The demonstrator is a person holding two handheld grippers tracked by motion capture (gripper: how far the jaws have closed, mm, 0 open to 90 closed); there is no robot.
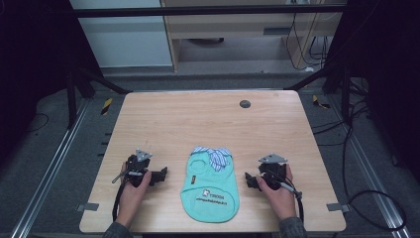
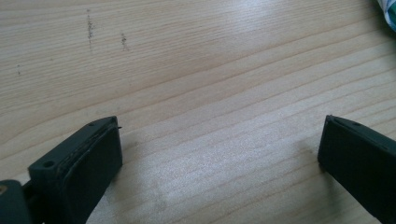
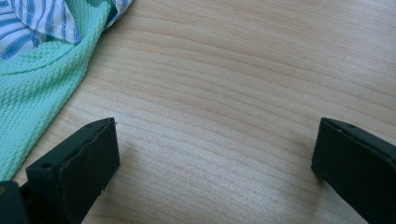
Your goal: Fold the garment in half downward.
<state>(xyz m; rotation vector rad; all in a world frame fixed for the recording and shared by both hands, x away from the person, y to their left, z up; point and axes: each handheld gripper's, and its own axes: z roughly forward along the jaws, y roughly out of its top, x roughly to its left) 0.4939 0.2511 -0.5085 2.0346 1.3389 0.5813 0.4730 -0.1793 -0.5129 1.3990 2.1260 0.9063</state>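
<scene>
1. A small mint-green knit garment [image 1: 210, 186] lies flat on the wooden desk [image 1: 208, 119], near its front edge and about midway across. It has a blue-and-white striped collar [image 1: 213, 154] at its far end and a dark printed label on the near part of its body.
2. The left tool [image 1: 161, 176] sits just to the left of the garment, low over the desk and apart from the fabric. Its jaws point toward the garment.
3. The left hand [image 1: 133, 186] wraps the tool body from behind, the forearm coming up from the desk's front edge. A grey three-cornered plate [image 1: 143, 154] tops the tool, and a black cable trails back along the wrist.
4. In the left gripper view the left tool [image 2: 219, 154] has its jaws spread wide with bare wood between them; a corner of the garment [image 2: 390, 11] shows at the top right edge.
5. The right tool [image 1: 250, 181] sits just to the right of the garment, jaws pointing toward it and not touching it.
6. The right hand [image 1: 277, 191] grips that tool in a mirrored pose, forearm rising from the front edge.
7. In the right gripper view the right tool [image 3: 215, 154] is also spread wide over bare wood, with the garment [image 3: 37, 84] beside its left jaw.
8. A small dark round disc [image 1: 244, 103] lies far beyond the garment, near the desk's back edge.
</scene>
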